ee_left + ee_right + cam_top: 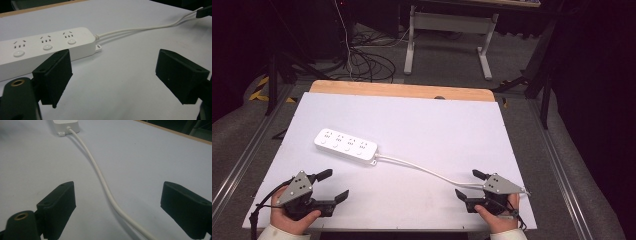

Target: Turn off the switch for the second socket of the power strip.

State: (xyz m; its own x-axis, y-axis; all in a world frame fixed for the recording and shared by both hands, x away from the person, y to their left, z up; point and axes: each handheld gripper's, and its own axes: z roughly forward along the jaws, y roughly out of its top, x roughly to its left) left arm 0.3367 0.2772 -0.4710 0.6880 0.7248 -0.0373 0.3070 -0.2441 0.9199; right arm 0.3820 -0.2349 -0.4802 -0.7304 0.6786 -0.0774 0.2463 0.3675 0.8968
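A white power strip (pixel 345 144) with several sockets lies flat on the white table top (pixel 427 120), left of centre. Its white cable (pixel 422 167) runs right and toward the front edge. My left gripper (pixel 334 185) rests at the front left, open, with nothing between its jaws; the power strip (pixel 45 47) lies just beyond them. At the front right my right gripper (pixel 469 183) stands open. The cable (pixel 100 175) passes between its jaws without touching either one, and the strip's end (pixel 66 125) sits far ahead.
A wooden strip (pixel 402 91) edges the table's far side. Beyond it on the floor are tangled cables (pixel 362 60) and a white desk frame (pixel 452 35). Metal rails (pixel 242 160) run along both sides of the table.
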